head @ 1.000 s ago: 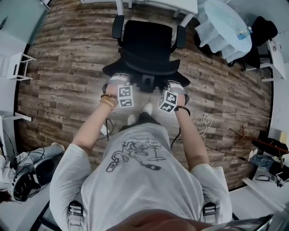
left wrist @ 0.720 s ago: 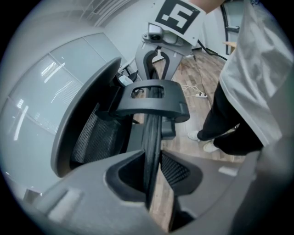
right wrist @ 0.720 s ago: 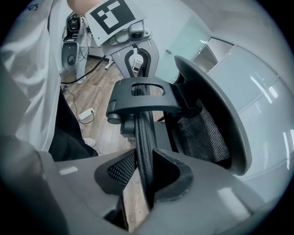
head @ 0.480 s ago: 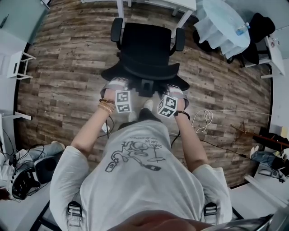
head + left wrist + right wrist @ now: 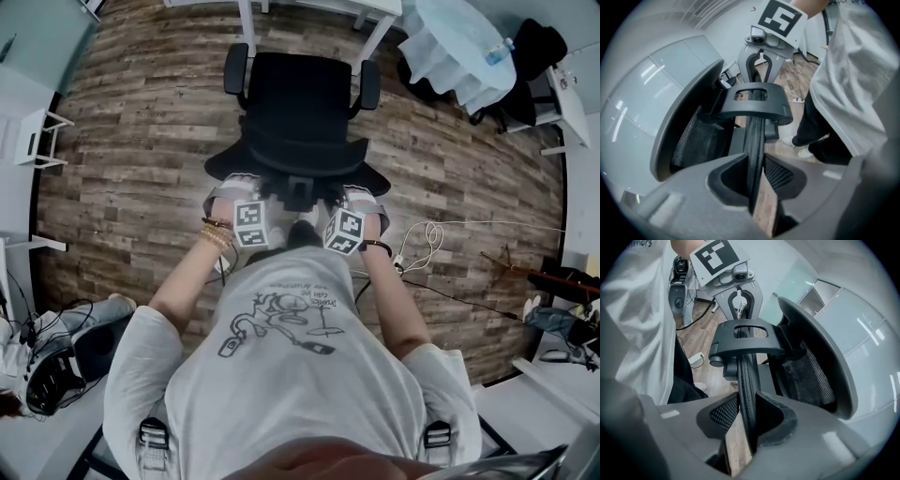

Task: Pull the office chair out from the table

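Observation:
The black office chair [image 5: 298, 98] stands on the wooden floor just below the white table's legs [image 5: 246, 21], its back towards me. My left gripper [image 5: 240, 193] and right gripper [image 5: 356, 199] grip the top of the backrest from either side of the headrest bracket [image 5: 754, 101]. In the left gripper view, my left gripper [image 5: 757, 180] is shut on the ribbed black backrest rim [image 5: 752, 140]. The right gripper view shows my right gripper [image 5: 745, 420] shut on the same rim [image 5: 746, 380]. The mesh back [image 5: 806, 376] curves away beside it.
A white table [image 5: 323, 7] runs along the top edge. A round white-clothed table [image 5: 450, 47] with a bottle [image 5: 498, 52] stands at the top right. Cables [image 5: 424, 246] lie on the floor at the right, white stands [image 5: 37, 139] and bags [image 5: 56, 370] at the left.
Both grippers have come back towards my body with the chair's backrest in them. The chair has rolled with them, away from the white table.

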Demonstrator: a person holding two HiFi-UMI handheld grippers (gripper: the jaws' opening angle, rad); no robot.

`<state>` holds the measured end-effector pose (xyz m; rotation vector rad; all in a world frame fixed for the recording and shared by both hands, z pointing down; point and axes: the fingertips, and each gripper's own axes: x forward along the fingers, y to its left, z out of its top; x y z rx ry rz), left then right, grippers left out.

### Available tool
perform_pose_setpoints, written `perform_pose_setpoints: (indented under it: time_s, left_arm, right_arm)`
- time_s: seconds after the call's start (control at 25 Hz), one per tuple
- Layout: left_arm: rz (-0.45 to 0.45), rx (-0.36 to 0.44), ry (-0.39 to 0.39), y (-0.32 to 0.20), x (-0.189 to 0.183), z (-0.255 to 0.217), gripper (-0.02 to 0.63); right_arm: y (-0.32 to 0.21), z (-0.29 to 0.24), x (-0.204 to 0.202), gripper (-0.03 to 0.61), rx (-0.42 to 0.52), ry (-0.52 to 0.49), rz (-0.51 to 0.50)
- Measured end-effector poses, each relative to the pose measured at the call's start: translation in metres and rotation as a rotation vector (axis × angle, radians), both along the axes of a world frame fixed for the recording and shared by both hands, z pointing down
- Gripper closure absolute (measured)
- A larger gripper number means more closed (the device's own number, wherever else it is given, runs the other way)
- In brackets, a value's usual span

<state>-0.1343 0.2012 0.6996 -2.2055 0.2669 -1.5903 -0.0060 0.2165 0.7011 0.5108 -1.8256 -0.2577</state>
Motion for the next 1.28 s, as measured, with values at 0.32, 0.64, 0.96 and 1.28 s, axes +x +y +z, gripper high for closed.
perform_pose_setpoints:
  time_s: [0.32, 0.64, 0.96, 1.28]
  left_arm:
    - [-0.002, -0.005, 0.001, 0.018, 0.001, -0.001, 0.515]
    - [-0.005, 0.004, 0.004, 0.028, 0.0, 0.002, 0.515]
    - [-0.006, 0.026, 0.005, 0.033, -0.002, -0.001, 0.506]
    - [-0.102, -0.076, 0.259, 0.05, 0.001, -0.063, 0.611]
  right_arm:
    - [0.018, -0.001, 0.002, 0.463, -0.008, 0.003, 0.005]
    - [0.029, 0.002, -0.001, 0.463, -0.009, -0.001, 0.001]
    - [0.035, 0.0, -0.003, 0.454, -0.029, -0.035, 0.025]
    - [0.048, -0.064, -0.007, 0.529, -0.064, -0.318, 0.132]
